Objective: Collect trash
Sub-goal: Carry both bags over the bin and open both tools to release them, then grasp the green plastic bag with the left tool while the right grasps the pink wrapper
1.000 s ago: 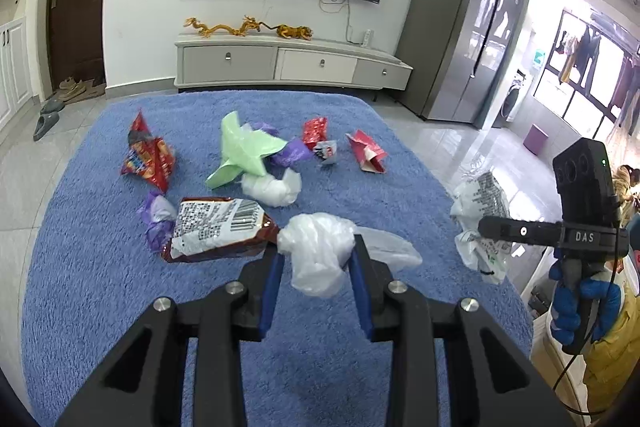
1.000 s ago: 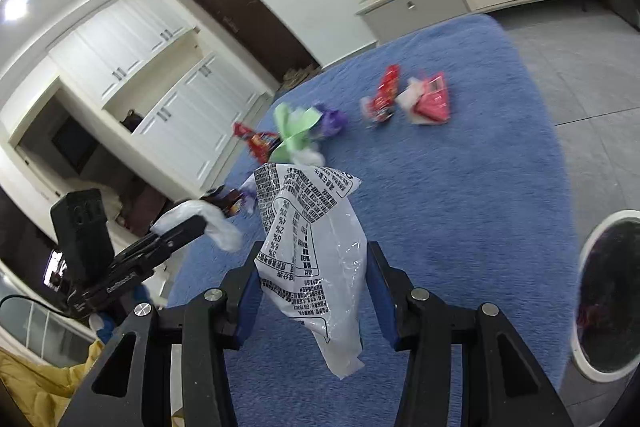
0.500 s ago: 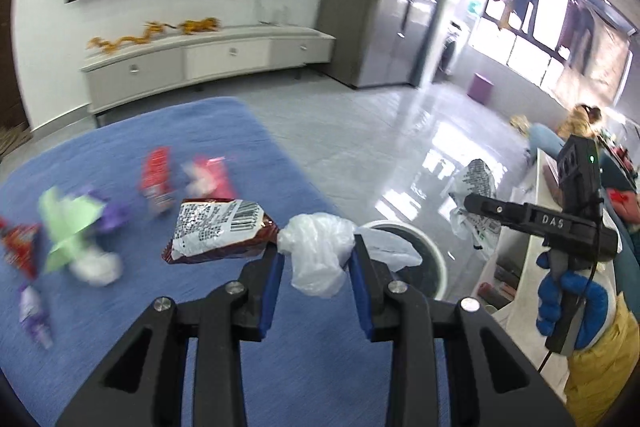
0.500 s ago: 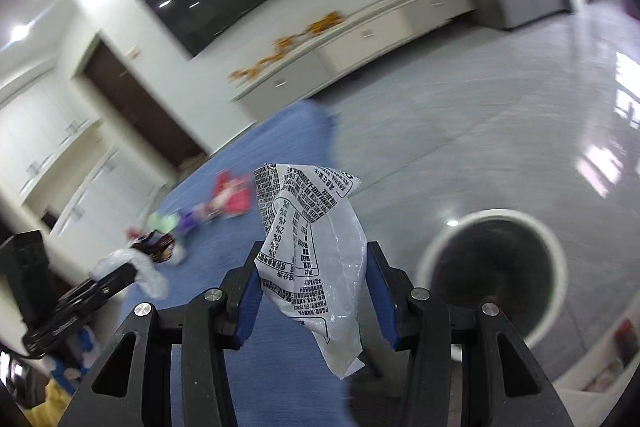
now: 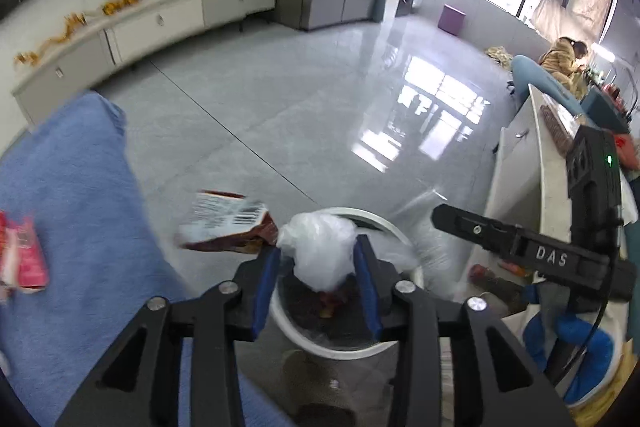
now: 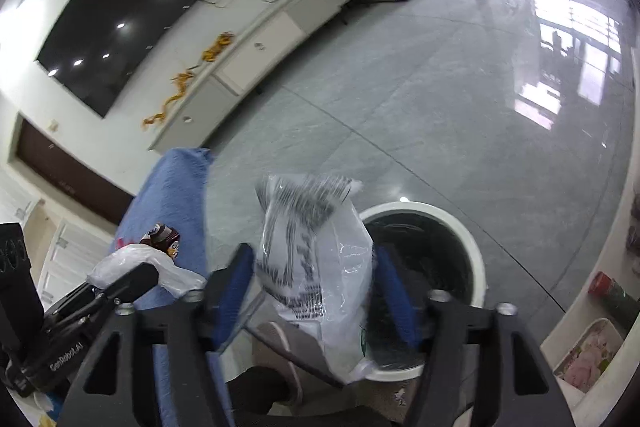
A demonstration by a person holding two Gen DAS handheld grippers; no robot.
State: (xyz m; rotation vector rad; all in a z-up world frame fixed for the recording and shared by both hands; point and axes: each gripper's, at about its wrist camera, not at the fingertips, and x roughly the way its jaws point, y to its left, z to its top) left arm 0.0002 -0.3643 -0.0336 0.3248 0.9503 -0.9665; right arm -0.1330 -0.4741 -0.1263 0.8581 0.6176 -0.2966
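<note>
Left wrist view first: the left gripper (image 5: 316, 263) has a crumpled white plastic bag (image 5: 318, 251) sitting between its blue pads, with a brown snack wrapper with a barcode panel (image 5: 226, 223) sticking out past the left pad. The jaws have just been opening, and the bag looks loosely cradled now rather than squeezed, so I'd call it letting go. What matters is that the round white-rimmed trash bin (image 5: 400, 337) sits directly below and just ahead of the fingertips, so the stuff should drop straight in. Off to the right hangs the right gripper (image 5: 460, 223), side-on, held by a hand in a blue glove (image 5: 576, 343). A second ago this view looked over a blue rug (image 5: 68, 219) strewn with litter, with the pads tight on the bag; now the rug is off to the left and the bin is underneath. Right wrist view: the jaws are spread wide and have also just been opening, with a clear plastic bag printed with black text (image 6: 316, 259) between them, blurred and tilted, not pressed by either pad as far as I can tell. The bin is right beyond it, slightly right of the fingertips, so the bag's long hanging axis points into the opening. Earlier the bag stood pinched, crisp and upright. The left gripper sits lower left here.
</note>
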